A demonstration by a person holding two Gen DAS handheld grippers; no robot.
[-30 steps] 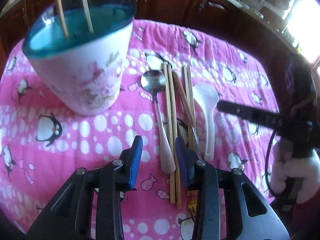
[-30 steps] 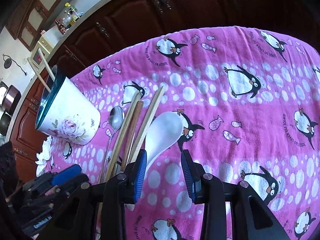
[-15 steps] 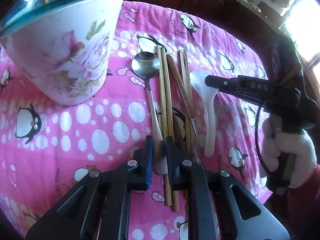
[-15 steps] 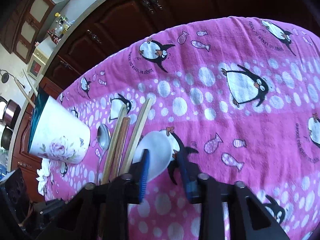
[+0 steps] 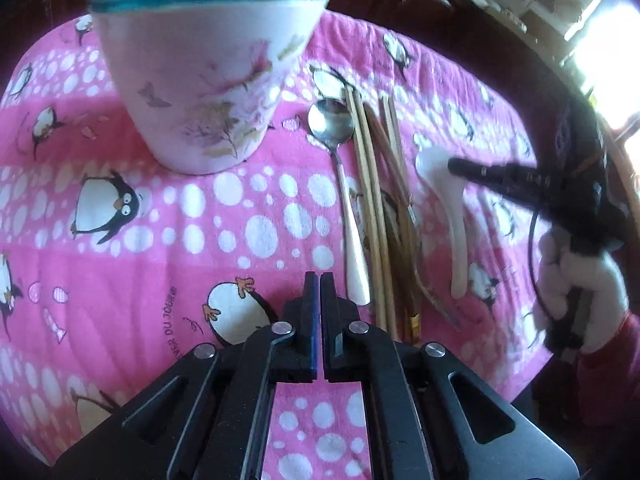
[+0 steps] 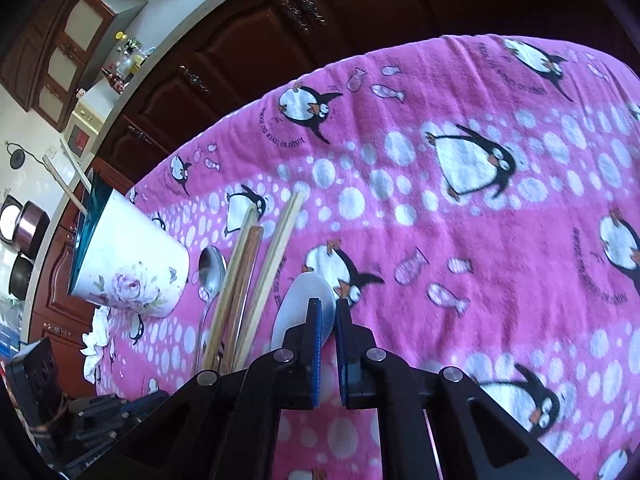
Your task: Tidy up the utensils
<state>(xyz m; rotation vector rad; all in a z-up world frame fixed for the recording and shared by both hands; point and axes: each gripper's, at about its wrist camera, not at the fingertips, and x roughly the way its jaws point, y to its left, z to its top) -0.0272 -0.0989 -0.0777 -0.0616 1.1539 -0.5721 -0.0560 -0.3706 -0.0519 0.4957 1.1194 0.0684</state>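
Both claws, left (image 5: 320, 280) and right (image 6: 325, 308), have snapped shut since.

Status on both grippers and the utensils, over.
Left gripper jaws shut, empty. Right gripper jaws pinching white spoon bowl. Metal spoon, chopsticks not yet picked. Nothing blocking.

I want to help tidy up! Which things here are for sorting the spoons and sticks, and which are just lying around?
For the job: flowery cup, metal spoon, chopsticks, white spoon.
Just there: penguin cloth, cabinets, pots by the wall.
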